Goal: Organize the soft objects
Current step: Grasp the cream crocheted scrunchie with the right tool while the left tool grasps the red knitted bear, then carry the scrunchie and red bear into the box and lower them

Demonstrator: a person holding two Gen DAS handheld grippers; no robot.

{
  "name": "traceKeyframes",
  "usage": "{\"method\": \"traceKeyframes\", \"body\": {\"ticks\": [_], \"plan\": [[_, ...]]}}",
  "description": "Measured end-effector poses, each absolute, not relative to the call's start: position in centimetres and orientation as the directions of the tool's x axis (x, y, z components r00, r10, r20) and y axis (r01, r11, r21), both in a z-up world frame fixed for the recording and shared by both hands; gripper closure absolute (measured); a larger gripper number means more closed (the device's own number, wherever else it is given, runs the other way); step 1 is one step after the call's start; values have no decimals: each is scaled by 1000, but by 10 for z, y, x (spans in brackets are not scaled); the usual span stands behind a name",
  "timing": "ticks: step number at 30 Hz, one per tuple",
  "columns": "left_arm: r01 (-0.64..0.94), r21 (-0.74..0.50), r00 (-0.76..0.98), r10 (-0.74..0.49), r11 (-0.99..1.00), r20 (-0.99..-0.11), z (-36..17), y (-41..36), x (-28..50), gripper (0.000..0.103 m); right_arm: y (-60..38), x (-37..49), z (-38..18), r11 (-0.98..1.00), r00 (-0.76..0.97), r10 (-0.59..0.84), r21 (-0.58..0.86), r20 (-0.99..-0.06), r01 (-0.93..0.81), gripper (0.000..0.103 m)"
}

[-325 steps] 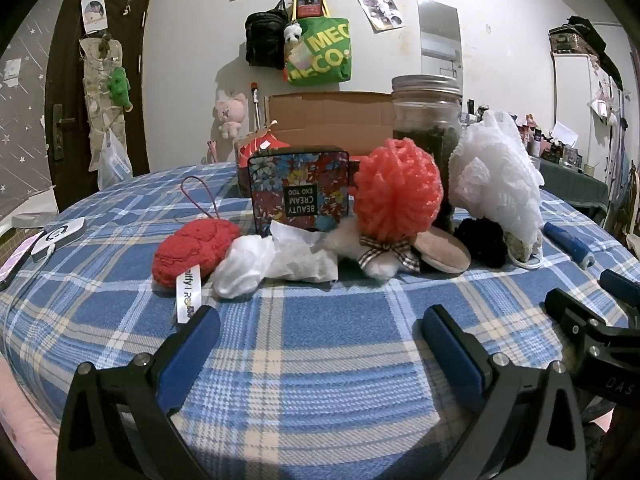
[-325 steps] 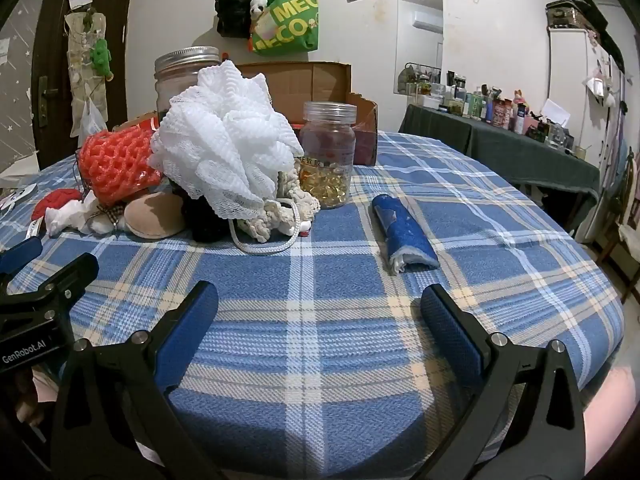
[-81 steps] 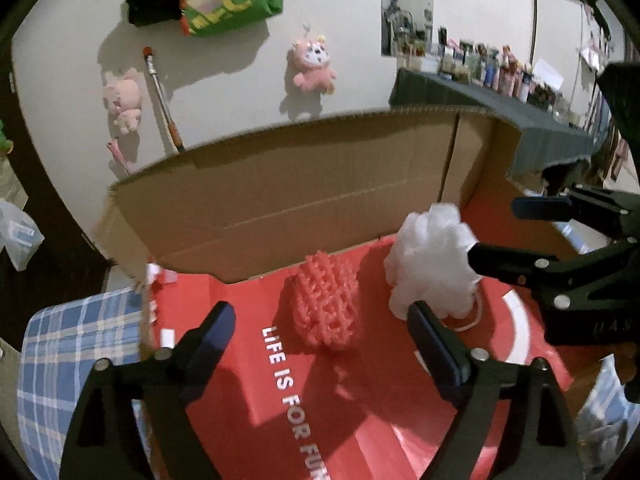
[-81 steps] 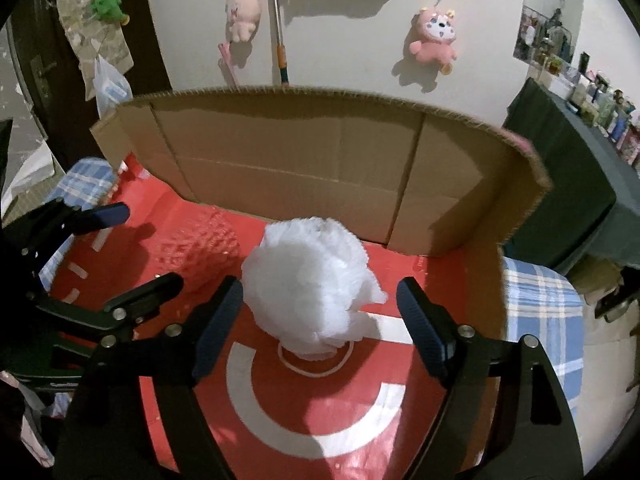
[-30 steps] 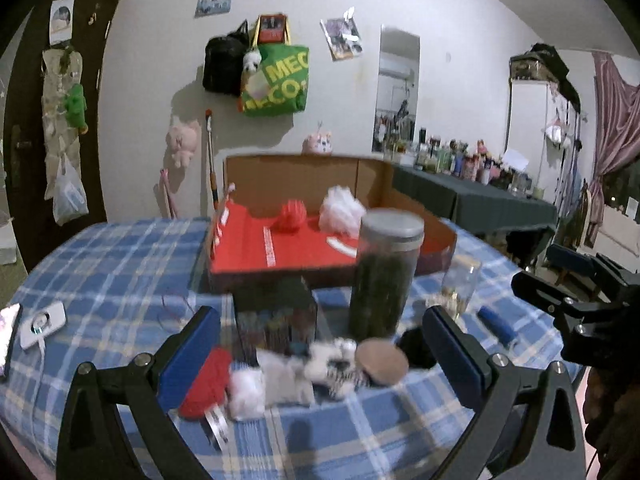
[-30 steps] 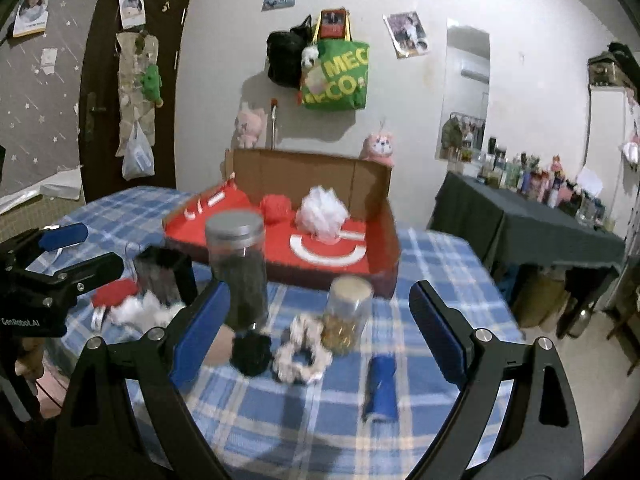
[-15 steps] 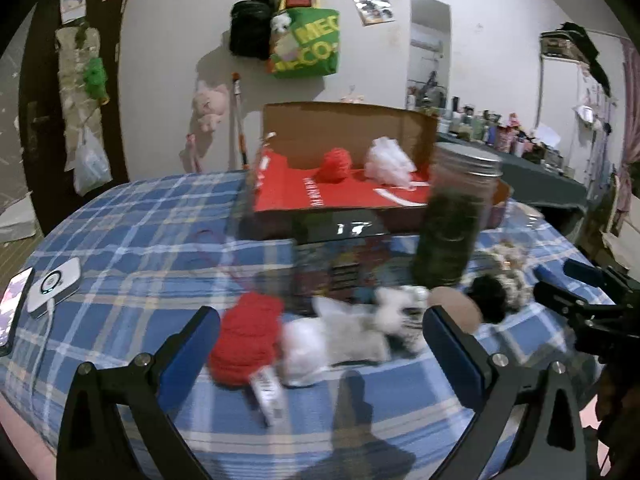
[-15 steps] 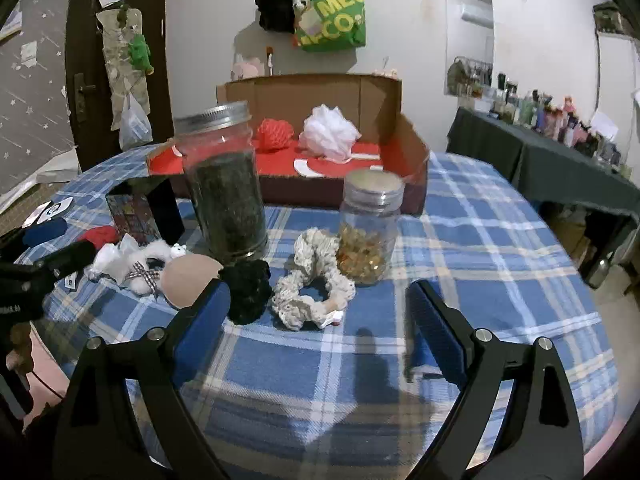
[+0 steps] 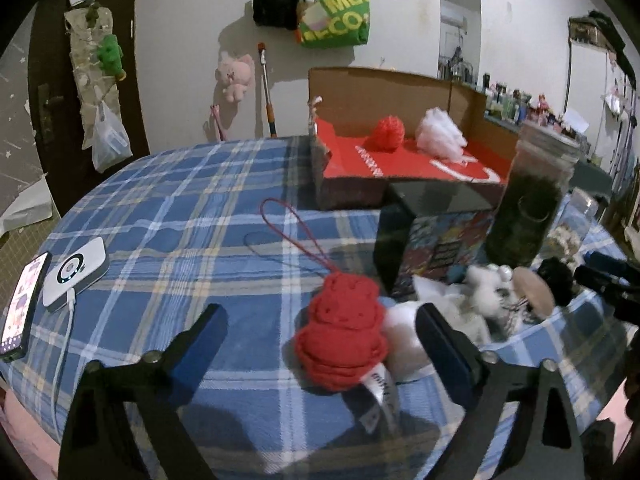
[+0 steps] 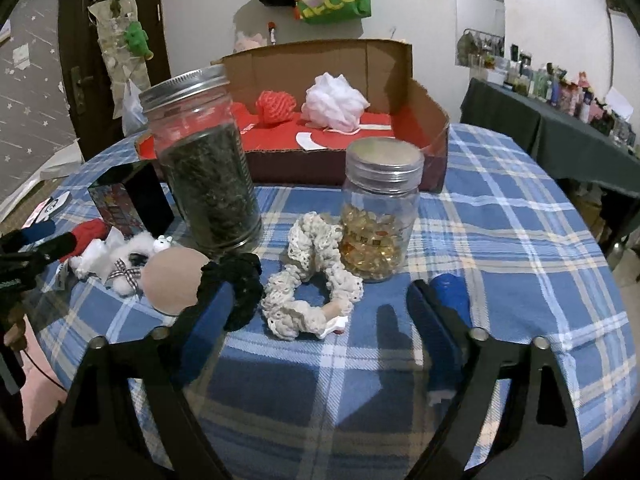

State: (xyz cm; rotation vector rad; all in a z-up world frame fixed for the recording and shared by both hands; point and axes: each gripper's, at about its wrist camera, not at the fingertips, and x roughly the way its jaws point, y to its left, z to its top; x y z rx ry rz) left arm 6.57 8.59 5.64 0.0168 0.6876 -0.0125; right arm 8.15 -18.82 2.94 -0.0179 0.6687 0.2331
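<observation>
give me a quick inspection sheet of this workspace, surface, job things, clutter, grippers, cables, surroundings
surface: round table under blue plaid cloth.
job's things: red mesh pouf and white mesh pouf in the open cardboard box; red knitted plush, cream lace scrunchie, black scrunchie on the cloth.
clutter: tall dark-filled glass jar, small amber-filled jar, patterned tin.
grippers: left gripper closing around the plush, pads not touching; right gripper closing, empty.
cables: white cable from a white charger.
surroundings: green tote bag on wall.
</observation>
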Motion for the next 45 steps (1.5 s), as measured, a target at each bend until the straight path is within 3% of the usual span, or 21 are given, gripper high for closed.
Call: {"method": "traceKeyframes", "body": {"ticks": [2,5,7,8,16,22,32,45], "plan": [[23,25,758,-1,999,-652,52,87,71,16,-189,87,26,971,739,220,74,-637,-225,36],[48,21,743,-22,999,-668,46,89,76,36,-191,94,21,963,702,255,113,-664,-243,51],[95,-22,730,-85,995,-678,45,89,76,56,-192,95,19,957,684,280,136,-673,-258,62],[117,-46,724,-117,992,-679,45,89,76,58,-192,96,19,952,677,294,144,-675,-270,68],[127,-11,785,-107,992,-610,71,79,51,59,-195,78,30,945,720,316,142,-618,-294,73],[224,-42,807,-210,974,-552,95,53,32,59,-197,65,49,931,733,358,157,-578,-330,73],[404,-117,723,-395,907,-567,83,-14,45,58,-183,62,46,893,693,445,221,-567,-393,72],[410,-133,706,-406,902,-580,73,-28,60,58,-183,72,39,874,668,484,275,-565,-400,72]]}}
